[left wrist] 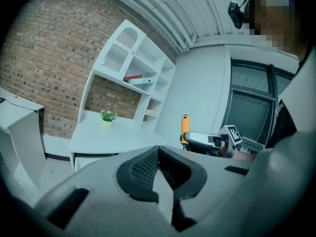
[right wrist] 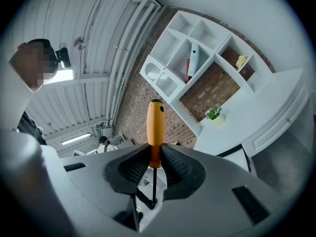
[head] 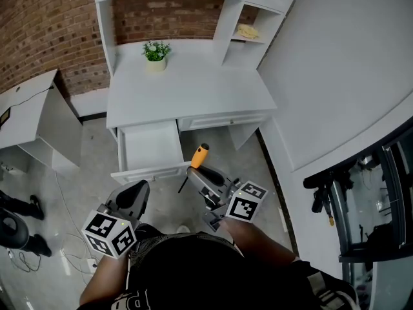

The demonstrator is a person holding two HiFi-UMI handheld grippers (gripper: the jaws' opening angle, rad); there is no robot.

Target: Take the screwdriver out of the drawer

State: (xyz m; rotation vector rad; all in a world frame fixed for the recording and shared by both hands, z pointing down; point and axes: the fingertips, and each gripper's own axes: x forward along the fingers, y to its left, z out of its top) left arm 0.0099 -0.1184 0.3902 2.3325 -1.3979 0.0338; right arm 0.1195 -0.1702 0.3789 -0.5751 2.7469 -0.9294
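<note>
The screwdriver (head: 199, 156) has an orange handle and a thin dark shaft. My right gripper (head: 197, 172) is shut on it in front of the open drawer (head: 148, 171), holding it above the floor. In the right gripper view the handle (right wrist: 155, 130) stands upright between the pads, with the shaft (right wrist: 153, 184) running down behind them. The drawer's inside looks bare and white. My left gripper (head: 137, 190) hangs lower left of the drawer, shut with nothing in it (left wrist: 159, 154). From the left gripper view the screwdriver (left wrist: 185, 126) shows at the right.
The white desk (head: 187, 89) carries a hutch with shelves and a small potted plant (head: 155, 51). A second drawer (head: 222, 120) beside the open one is closed. A low white table (head: 26, 108) stands at the left, with cables and dark shoes (head: 19, 206) on the floor.
</note>
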